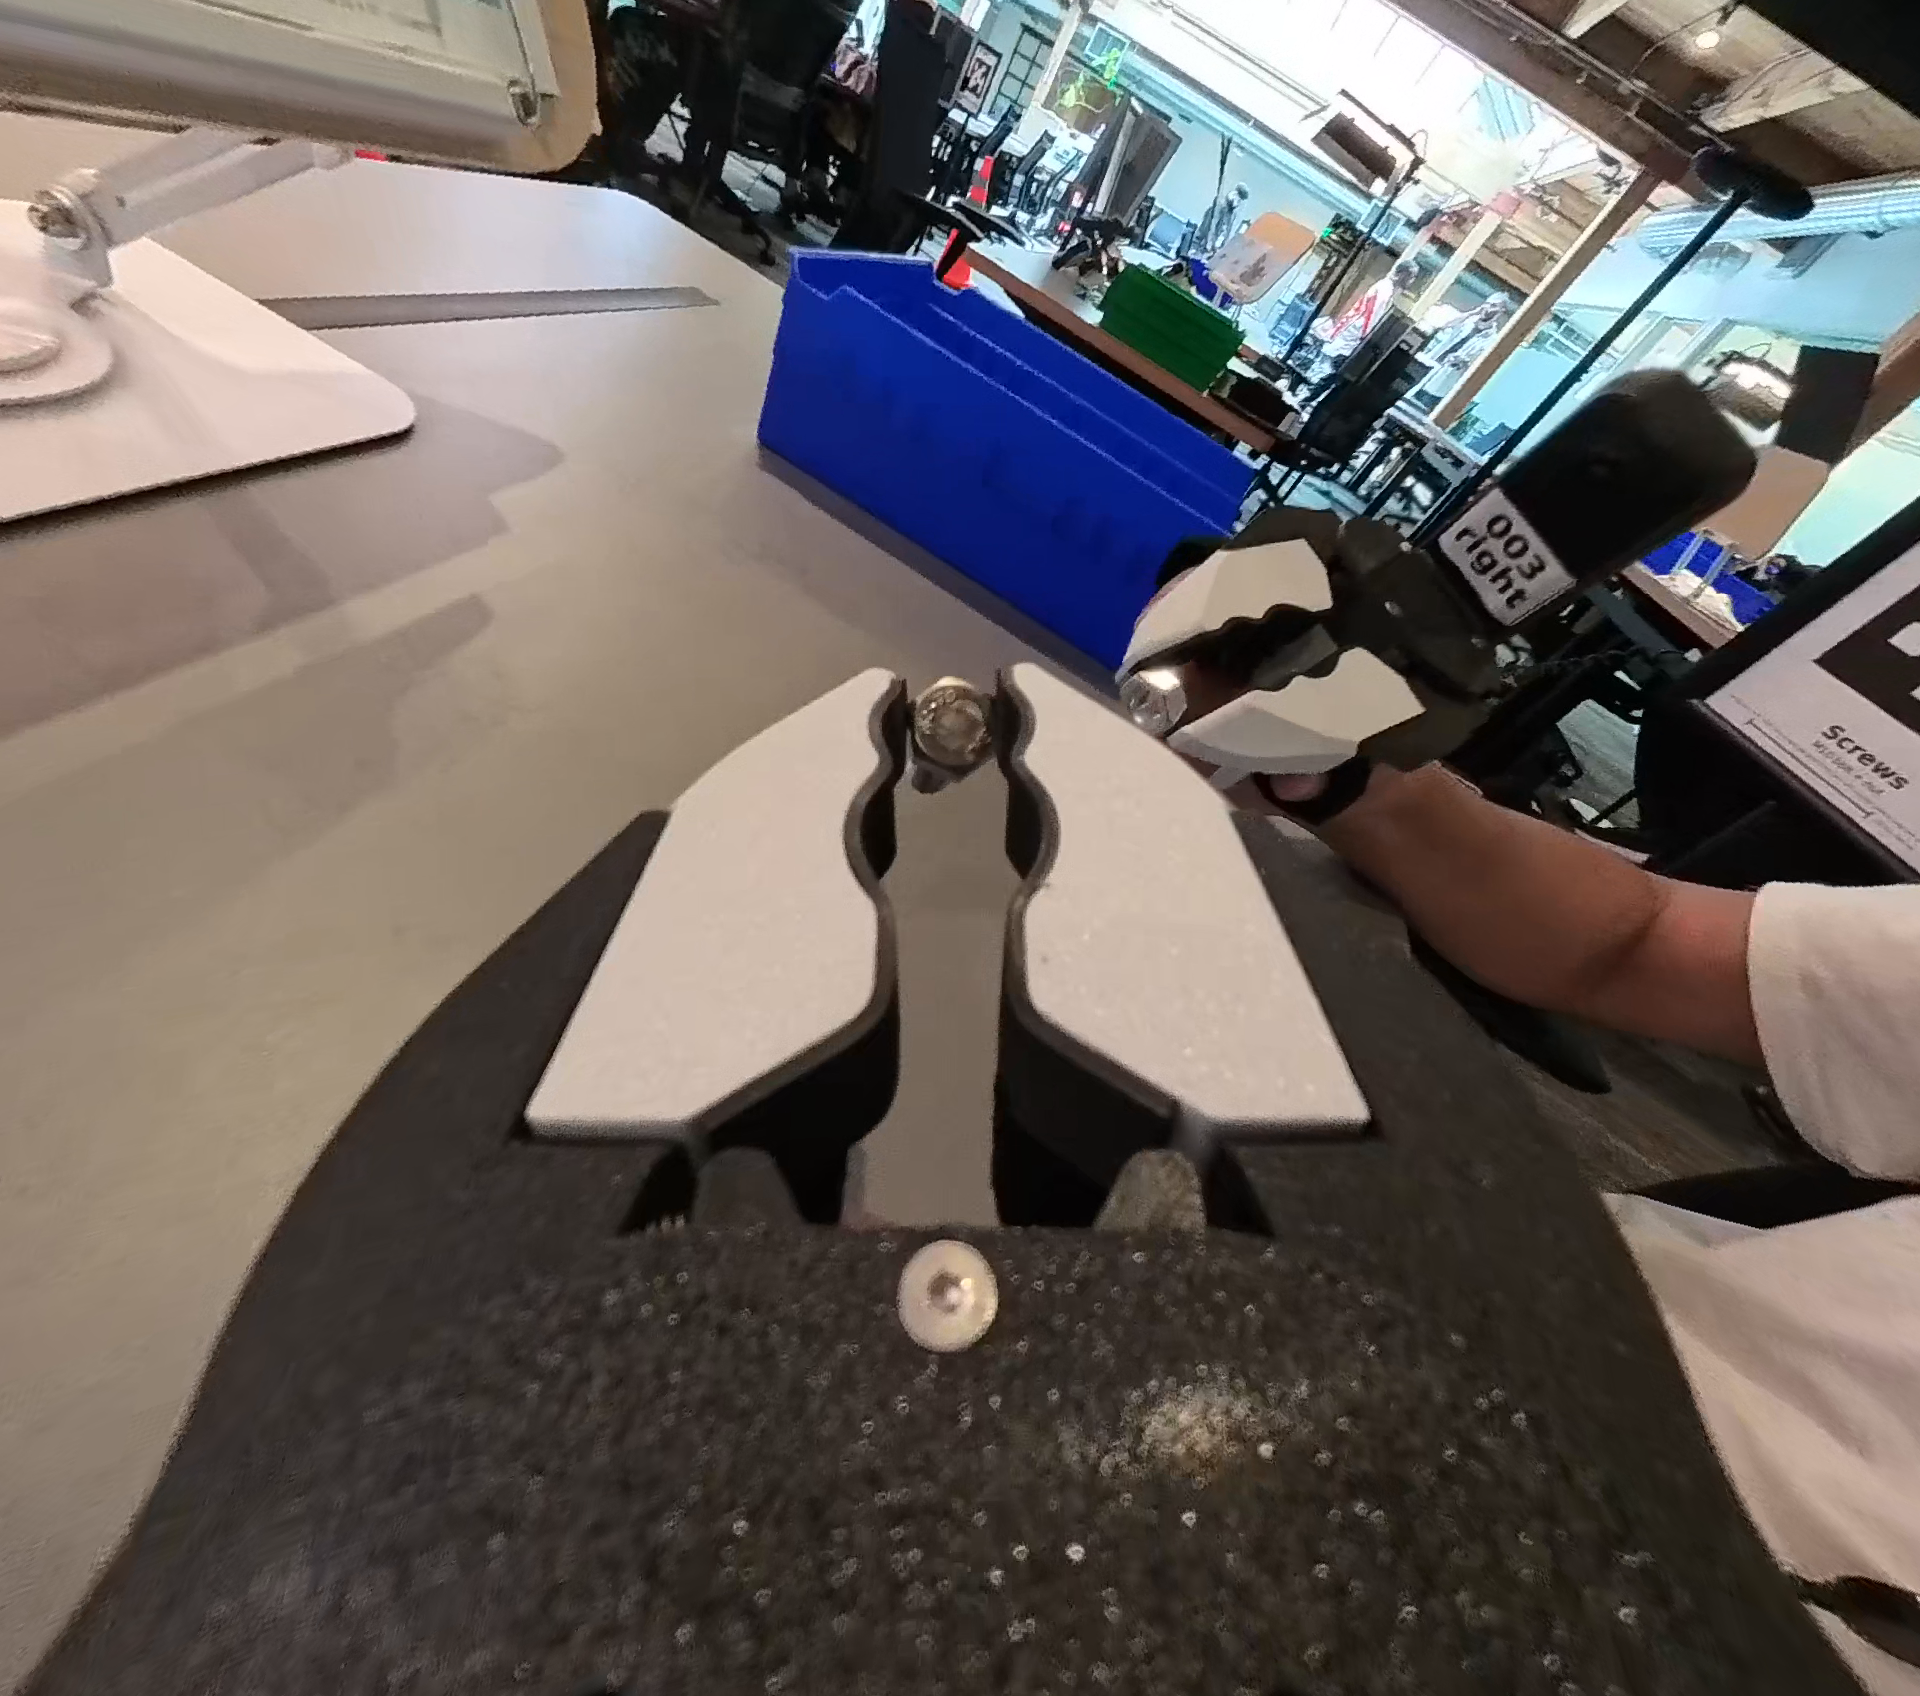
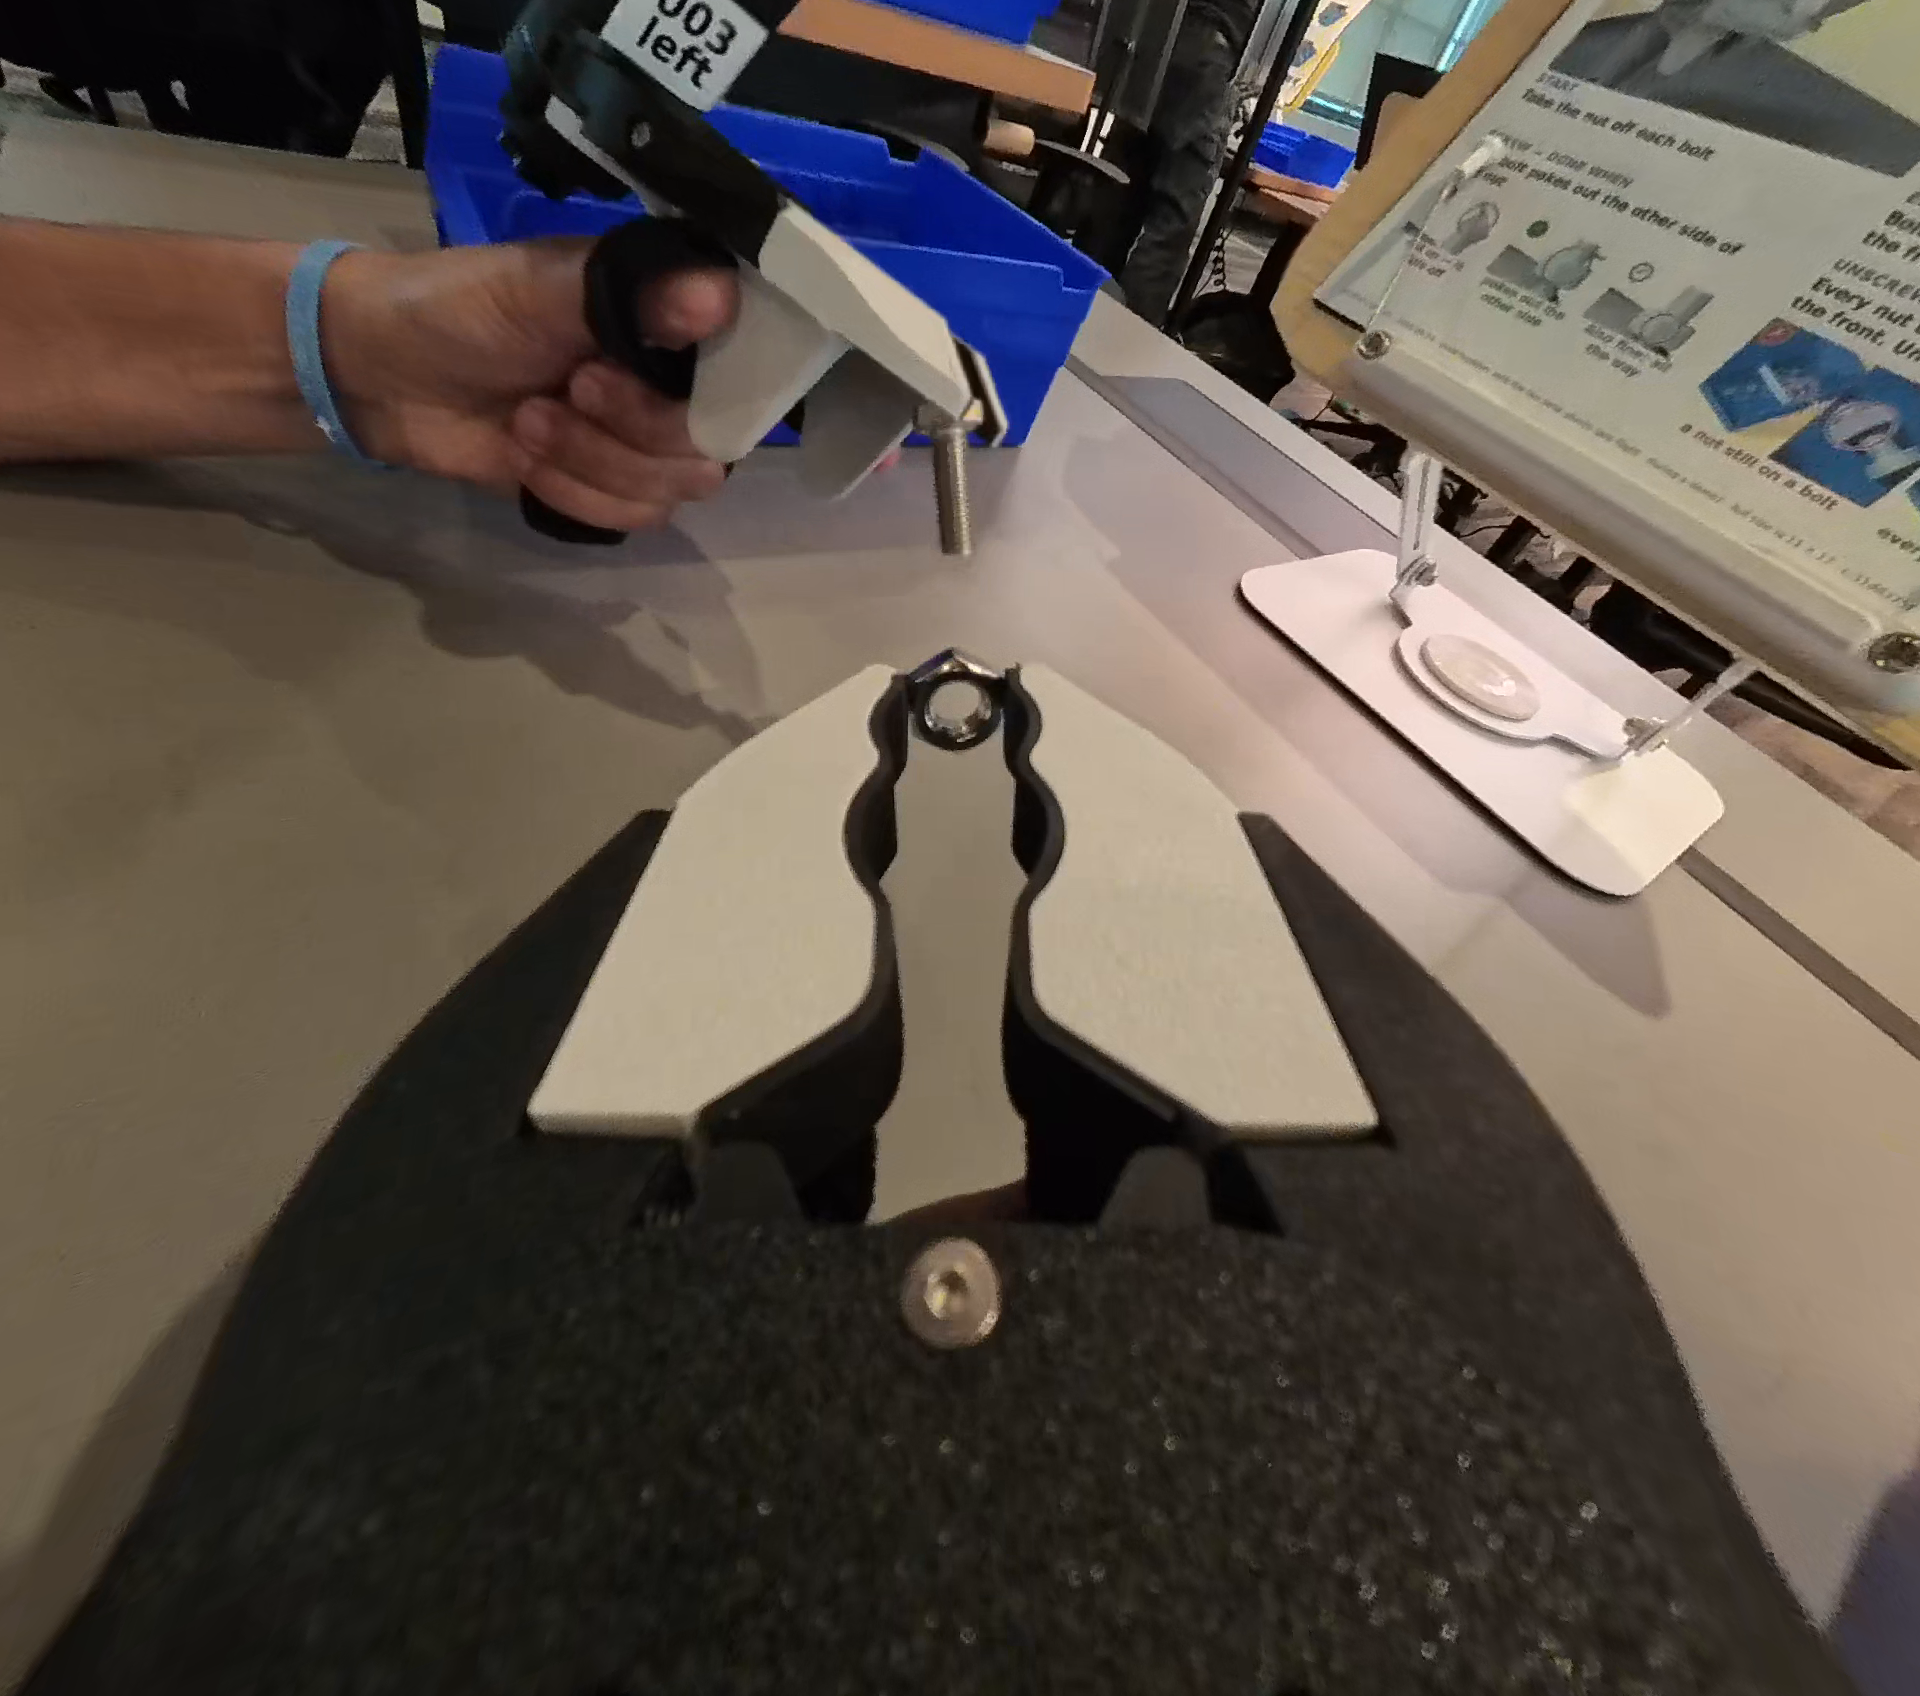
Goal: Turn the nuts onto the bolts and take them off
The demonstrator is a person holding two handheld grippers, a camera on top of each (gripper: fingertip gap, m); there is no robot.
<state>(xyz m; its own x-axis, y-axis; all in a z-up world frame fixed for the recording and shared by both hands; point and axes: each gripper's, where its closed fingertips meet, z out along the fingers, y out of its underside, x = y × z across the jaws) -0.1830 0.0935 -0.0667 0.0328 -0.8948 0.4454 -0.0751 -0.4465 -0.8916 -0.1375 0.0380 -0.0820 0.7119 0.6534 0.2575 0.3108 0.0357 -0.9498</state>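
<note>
The left gripper (image 1: 948, 727) has its jaws clamped on the silver hex-head steel bolt (image 2: 952, 493), held above the grey surface (image 2: 312, 711). The right gripper (image 2: 954, 711) pinches the silver hex nut (image 2: 951, 714). Line the nut's hole squarely with the bolt tip before turning, or the threads may cross.

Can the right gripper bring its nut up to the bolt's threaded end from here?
Probably yes. The left gripper holds the bolt by its head, shank hanging free above the table; nothing lies between it and the nut.
</note>
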